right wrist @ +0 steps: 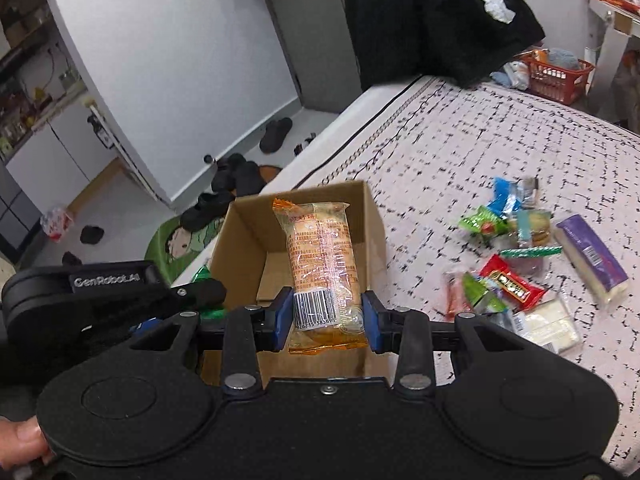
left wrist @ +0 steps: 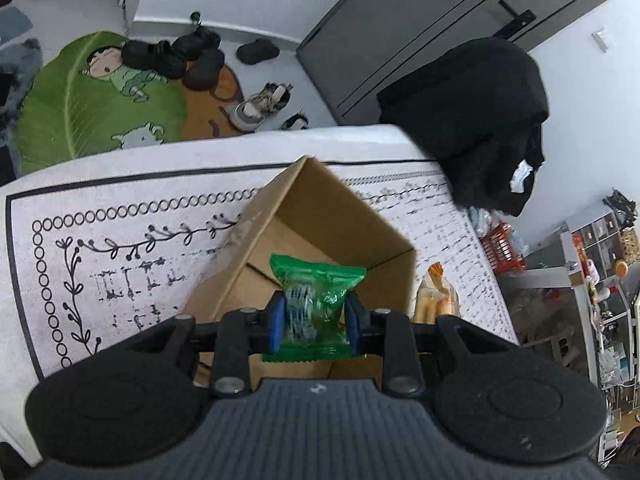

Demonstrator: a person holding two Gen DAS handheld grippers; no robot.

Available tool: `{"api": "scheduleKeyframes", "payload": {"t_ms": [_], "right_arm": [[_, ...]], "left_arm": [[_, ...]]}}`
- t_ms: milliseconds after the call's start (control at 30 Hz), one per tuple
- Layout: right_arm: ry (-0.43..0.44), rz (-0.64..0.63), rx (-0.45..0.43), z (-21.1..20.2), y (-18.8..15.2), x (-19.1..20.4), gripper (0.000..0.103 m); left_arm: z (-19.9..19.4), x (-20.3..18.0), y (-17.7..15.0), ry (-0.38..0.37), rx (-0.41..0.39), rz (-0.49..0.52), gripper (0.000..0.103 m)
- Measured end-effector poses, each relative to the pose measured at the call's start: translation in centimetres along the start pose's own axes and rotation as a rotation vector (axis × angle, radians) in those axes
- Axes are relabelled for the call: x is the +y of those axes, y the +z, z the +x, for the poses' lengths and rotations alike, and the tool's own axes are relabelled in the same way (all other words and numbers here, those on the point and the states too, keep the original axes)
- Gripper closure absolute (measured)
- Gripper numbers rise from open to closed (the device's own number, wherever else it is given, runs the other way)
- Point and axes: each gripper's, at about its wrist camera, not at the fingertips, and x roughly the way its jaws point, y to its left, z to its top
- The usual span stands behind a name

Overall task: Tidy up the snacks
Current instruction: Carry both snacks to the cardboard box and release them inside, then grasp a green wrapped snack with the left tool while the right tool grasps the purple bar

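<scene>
Grippers hold snacks over patterned bedspread, seemingly.

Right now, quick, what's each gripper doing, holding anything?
Left gripper: closed on the green snack packet, above the cardboard box.
Right gripper: closed on the orange snack packet, above the same box.

We count one open brown cardboard box, one green plastic snack packet, one orange-ended clear snack packet, two black tools and roughly ten loose wrapped snacks.
</scene>
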Motion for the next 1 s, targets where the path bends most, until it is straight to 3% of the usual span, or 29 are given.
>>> {"api": "scheduleKeyframes", "payload": {"t_ms": [167, 233, 300, 400, 500, 667, 1000], "right_arm": [[-0.01, 0.005, 0.027, 1.1, -0.4, 0.6, 0.066], [0.001, 0.01, 0.032, 1.3, -0.6, 0.7, 0.064], [-0.001, 0.011, 0.039, 1.4, -0.7, 0.5, 0.053], [-0.029, 0.026, 0.031, 0.8, -1.0, -0.1, 0.046], [-0.039, 0.04, 0.029, 0.0, -1.2, -1.1, 0.043], [-0.077, 0.043, 0.003, -2.1, -1.4, -3.1, 0.03], [-0.118, 0.093, -0.035, -5.8, -1.5, -8.8, 0.027]], "left_arm": [[0.8, 1.1, 0.4, -0.003, 0.035, -0.038, 0.067], [0.5, 1.3, 0.5, 0.005, 0.017, -0.051, 0.057], [-0.1, 1.2, 0.6, 0.021, -0.012, -0.058, 0.041], [-0.5, 1.0, 0.6, 0.015, -0.02, -0.062, 0.029], [-0.6, 0.6, 0.4, 0.027, -0.016, -0.056, 0.027], [-0.8, -0.4, -0.1, 0.05, -0.031, -0.036, 0.017], [-1.2, -4.2, -2.3, 0.063, -0.063, 0.076, 0.013]]}}
